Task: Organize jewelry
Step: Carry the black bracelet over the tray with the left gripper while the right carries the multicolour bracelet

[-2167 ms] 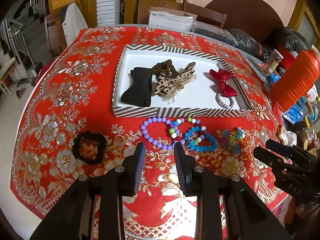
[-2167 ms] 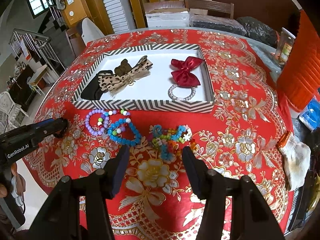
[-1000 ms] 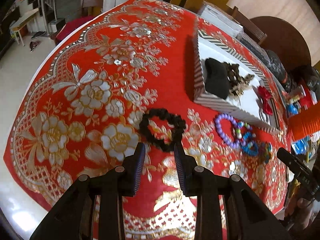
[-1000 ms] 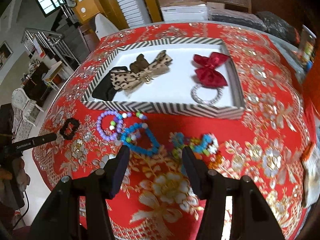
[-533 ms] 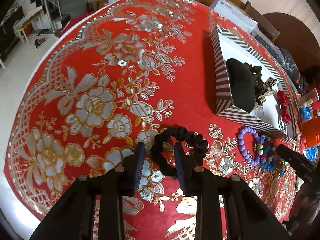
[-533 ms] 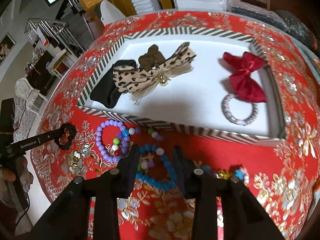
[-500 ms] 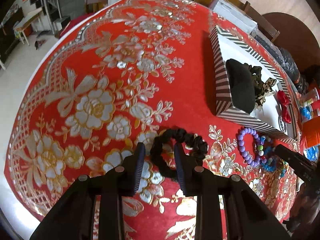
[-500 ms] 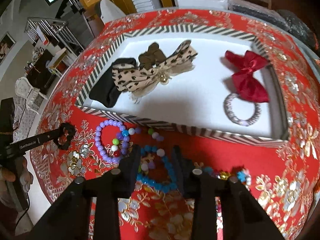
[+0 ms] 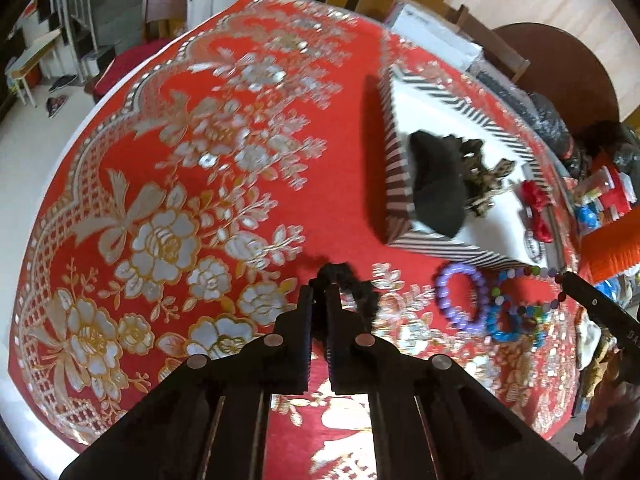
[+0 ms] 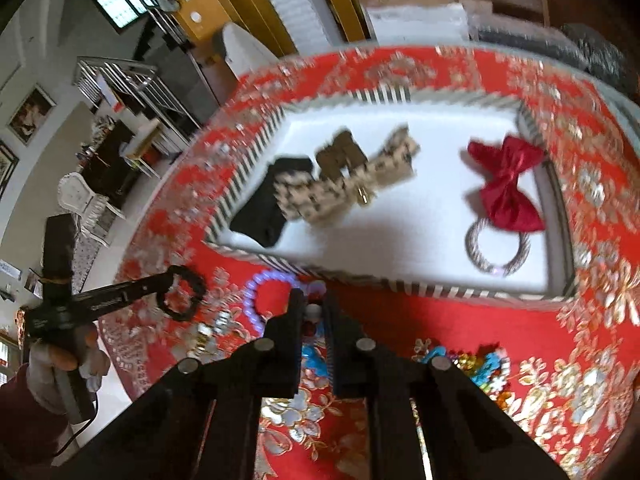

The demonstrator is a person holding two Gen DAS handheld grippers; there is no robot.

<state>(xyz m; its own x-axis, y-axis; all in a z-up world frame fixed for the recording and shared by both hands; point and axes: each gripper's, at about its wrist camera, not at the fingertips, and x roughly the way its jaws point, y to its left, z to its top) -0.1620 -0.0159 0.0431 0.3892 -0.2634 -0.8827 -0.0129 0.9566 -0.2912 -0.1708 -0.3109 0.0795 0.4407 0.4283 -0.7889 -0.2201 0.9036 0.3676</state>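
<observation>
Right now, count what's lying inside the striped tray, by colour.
Black fabric piece: 1
Brown scrunchie: 1
Leopard-print bow: 1
Red satin bow: 1
Silver beaded ring: 1
Total in the black-and-white striped tray: 5

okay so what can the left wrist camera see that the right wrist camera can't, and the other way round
Only the left wrist view shows the orange ribbed container past the tray. Only the right wrist view shows the person's gloved left hand and the silver ring under the red satin bow clearly. Both show the black fabric scrunchie pinched in the left gripper, the striped white tray, and the purple bead bracelet.
</observation>
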